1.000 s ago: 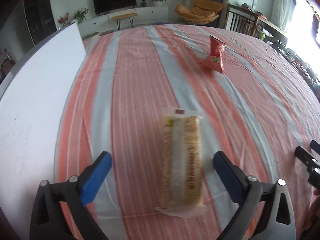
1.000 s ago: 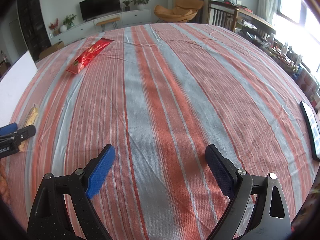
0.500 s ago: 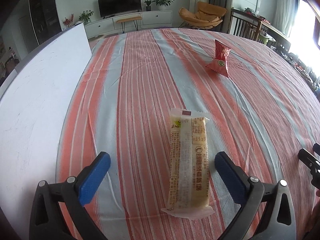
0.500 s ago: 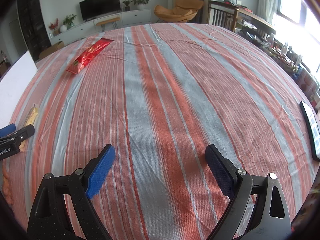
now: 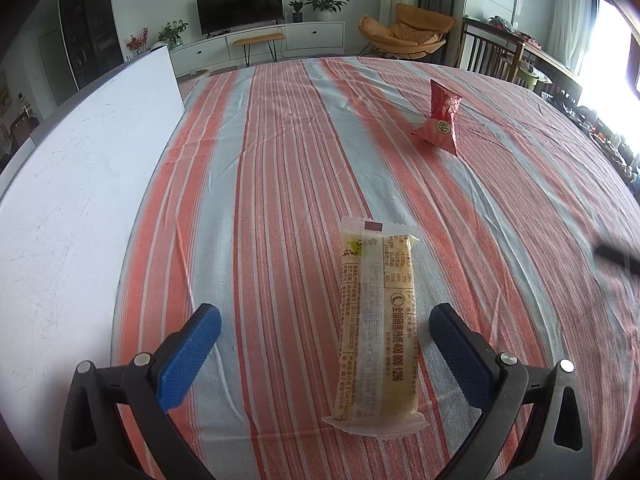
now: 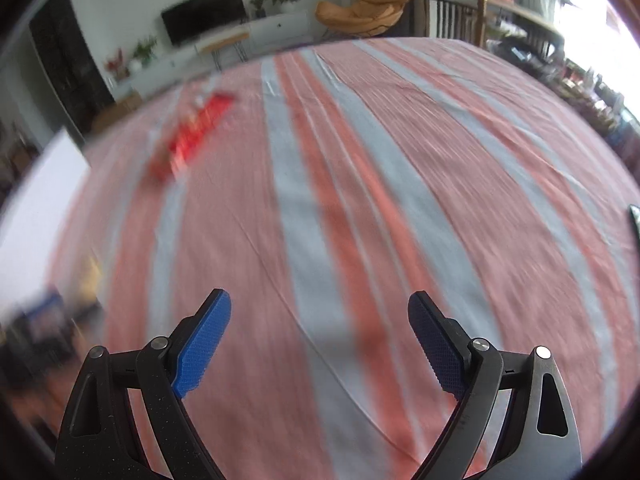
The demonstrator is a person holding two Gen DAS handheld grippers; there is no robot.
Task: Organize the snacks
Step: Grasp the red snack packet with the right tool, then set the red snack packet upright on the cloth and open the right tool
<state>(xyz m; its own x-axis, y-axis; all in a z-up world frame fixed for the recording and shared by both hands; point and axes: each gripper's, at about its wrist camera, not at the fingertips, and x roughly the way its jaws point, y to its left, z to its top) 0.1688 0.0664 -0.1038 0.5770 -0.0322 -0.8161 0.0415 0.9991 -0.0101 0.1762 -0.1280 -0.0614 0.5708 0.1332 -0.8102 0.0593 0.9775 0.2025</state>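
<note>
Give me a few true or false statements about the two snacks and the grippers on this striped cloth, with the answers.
1. The left gripper is open around the yellow snack bar. True.
2. The bar is clamped between the pads. False: it lies on the cloth, apart from both pads.
3. The red packet lies farther away than the bar. True.
4. The right gripper holds the red packet. False: it is open and empty.
5. A white board lies left of the bar. True.

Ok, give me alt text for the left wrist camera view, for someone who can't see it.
A long yellow snack packet lies on a red-and-grey striped tablecloth between the open blue fingers of the left gripper. A red snack pouch sits farther back, and a white board lies to the left.
</note>
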